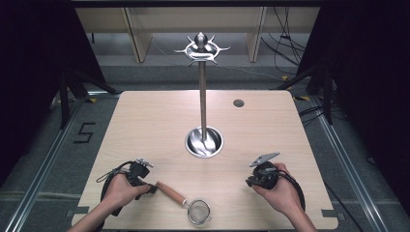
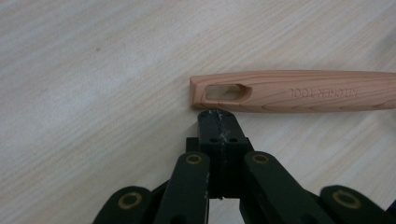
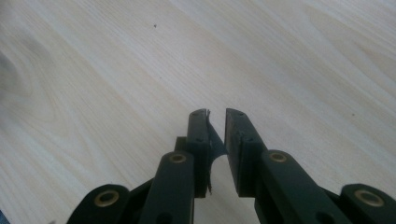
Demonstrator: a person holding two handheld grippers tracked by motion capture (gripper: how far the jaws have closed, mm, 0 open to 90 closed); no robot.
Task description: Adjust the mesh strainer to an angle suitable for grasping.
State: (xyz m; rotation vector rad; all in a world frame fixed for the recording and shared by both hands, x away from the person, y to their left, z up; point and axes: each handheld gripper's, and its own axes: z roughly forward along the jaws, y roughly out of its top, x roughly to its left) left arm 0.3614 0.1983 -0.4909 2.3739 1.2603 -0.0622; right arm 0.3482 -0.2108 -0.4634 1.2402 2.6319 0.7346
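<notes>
A small mesh strainer [image 1: 199, 211] with a light wooden handle [image 1: 170, 192] lies near the table's front edge. My left gripper [image 1: 153, 187] is low over the table, shut with nothing in it, its tips just at the handle's free end. In the left gripper view the joined tips [image 2: 218, 116] sit right below the handle [image 2: 299, 91], near its hanging slot. My right gripper [image 1: 250, 182] rests over bare wood at the front right. Its jaws [image 3: 216, 114] stand a narrow gap apart with nothing between them.
A tall steel hanging stand [image 1: 203, 96] rises from a round dish base [image 1: 204, 142] at the table's middle, with a ring of hooks [image 1: 201, 48] on top. A small dark round spot [image 1: 238, 103] marks the wooden table [image 1: 145, 121] at the back right.
</notes>
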